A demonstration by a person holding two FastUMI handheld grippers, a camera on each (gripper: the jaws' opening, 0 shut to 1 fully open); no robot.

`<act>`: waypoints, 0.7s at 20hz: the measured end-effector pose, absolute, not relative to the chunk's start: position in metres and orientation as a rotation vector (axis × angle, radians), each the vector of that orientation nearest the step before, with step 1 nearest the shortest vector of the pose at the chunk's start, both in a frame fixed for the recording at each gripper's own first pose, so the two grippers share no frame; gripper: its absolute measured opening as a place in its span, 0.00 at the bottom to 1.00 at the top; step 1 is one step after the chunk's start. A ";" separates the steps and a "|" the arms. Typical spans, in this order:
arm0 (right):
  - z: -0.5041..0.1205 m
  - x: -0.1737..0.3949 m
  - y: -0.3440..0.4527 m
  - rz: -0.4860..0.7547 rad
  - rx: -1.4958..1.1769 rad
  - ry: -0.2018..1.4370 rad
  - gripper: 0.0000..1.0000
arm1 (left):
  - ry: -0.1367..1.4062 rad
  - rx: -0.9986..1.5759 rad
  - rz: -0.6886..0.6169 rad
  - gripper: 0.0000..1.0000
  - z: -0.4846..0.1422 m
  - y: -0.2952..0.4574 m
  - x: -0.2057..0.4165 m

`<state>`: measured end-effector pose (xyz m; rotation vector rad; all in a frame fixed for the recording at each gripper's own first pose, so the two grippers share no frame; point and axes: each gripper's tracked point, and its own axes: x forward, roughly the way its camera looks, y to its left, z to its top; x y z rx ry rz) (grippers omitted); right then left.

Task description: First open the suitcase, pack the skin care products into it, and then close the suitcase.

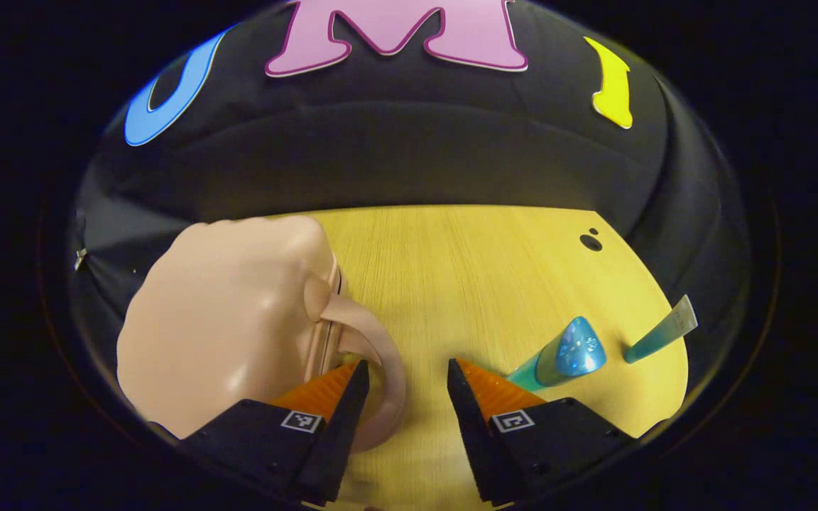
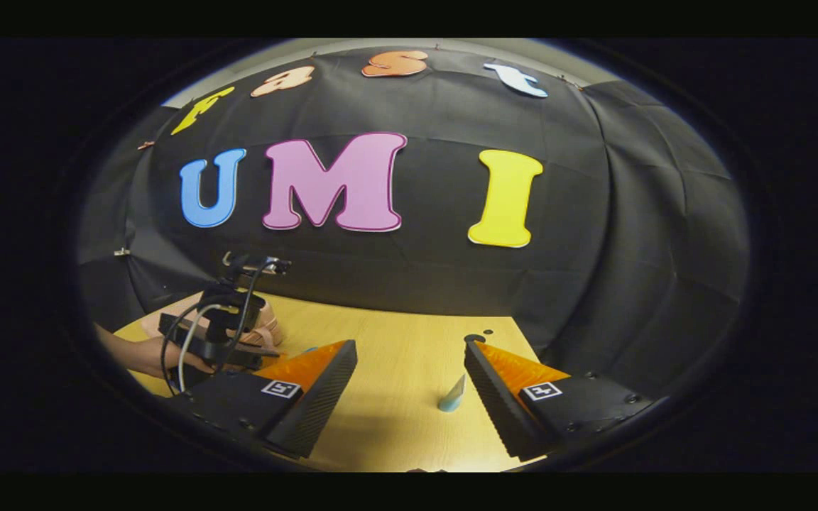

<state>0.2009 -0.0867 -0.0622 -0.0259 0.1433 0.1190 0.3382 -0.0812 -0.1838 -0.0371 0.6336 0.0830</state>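
Partly, the left gripper hides the suitcase handle.

Left gripper ridged wedge fingers, square coded markers, black screwed bodies, looping cables

Both views tableward; shared suitcase

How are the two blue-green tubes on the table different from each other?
In the left gripper view, the near tube looks fat, while the far tube looks thin and flat. The near tube turns a shiny, rounded blue end towards the camera; the far tube shows a pale, flat end. The near tube lies right by the left gripper; the far tube lies nearer the table edge. Both are teal and lie outside the pink suitcase.
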 end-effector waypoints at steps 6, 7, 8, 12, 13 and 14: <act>-0.071 0.209 -0.096 0.106 -0.013 0.167 0.97 | 0.675 -0.010 0.107 0.23 -0.194 -0.075 0.343; -0.071 0.208 -0.095 0.103 -0.014 0.168 0.97 | 0.668 -0.002 0.091 0.19 -0.187 -0.077 0.341; -0.071 0.208 -0.094 0.100 -0.014 0.168 0.97 | 0.656 0.008 0.077 0.18 -0.178 -0.078 0.340; -0.063 0.205 -0.082 0.093 -0.003 0.154 0.96 | 0.620 -0.039 0.045 0.12 -0.130 -0.068 0.332; -0.061 0.203 -0.078 0.095 -0.001 0.151 0.96 | 0.613 -0.075 0.029 0.11 -0.116 -0.063 0.327; -0.059 0.201 -0.072 0.100 -0.001 0.147 0.96 | 0.602 -0.103 0.022 0.11 -0.100 -0.057 0.323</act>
